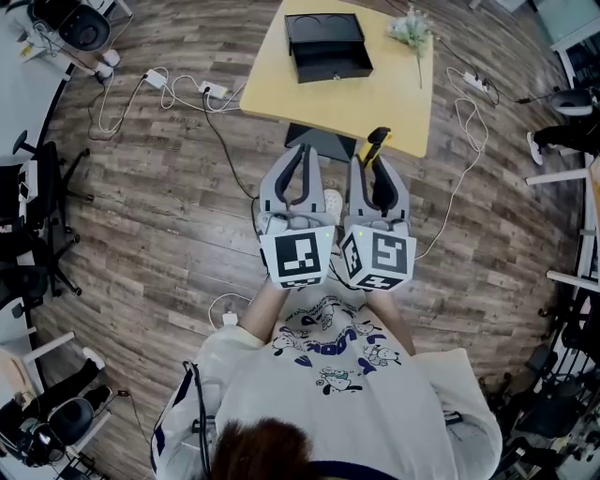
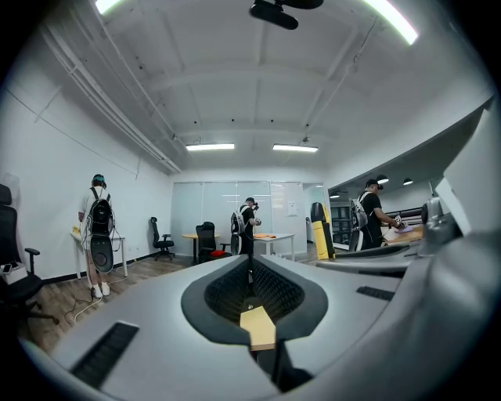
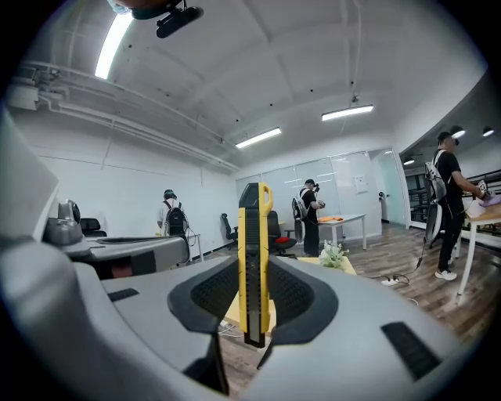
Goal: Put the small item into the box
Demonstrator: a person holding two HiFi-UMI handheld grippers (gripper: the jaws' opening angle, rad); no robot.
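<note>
A black box (image 1: 326, 47) with its drawer pulled out stands on the far part of a yellow table (image 1: 394, 103). My right gripper (image 1: 375, 161) is shut on a yellow and black utility knife (image 1: 376, 145), which stands upright between the pads (image 3: 253, 258). It hovers just short of the table's near edge. Beside it on the left, my left gripper (image 1: 303, 155) has its fingertips together and nothing between them (image 2: 250, 278). Through its jaws a corner of the table (image 2: 259, 327) shows below.
A sprig of white flowers (image 1: 411, 28) lies at the table's far right. Cables and power strips (image 1: 211, 90) trail over the wooden floor around the table. Office chairs (image 1: 37, 216) stand at the left. Several people (image 2: 98, 227) stand at desks farther off.
</note>
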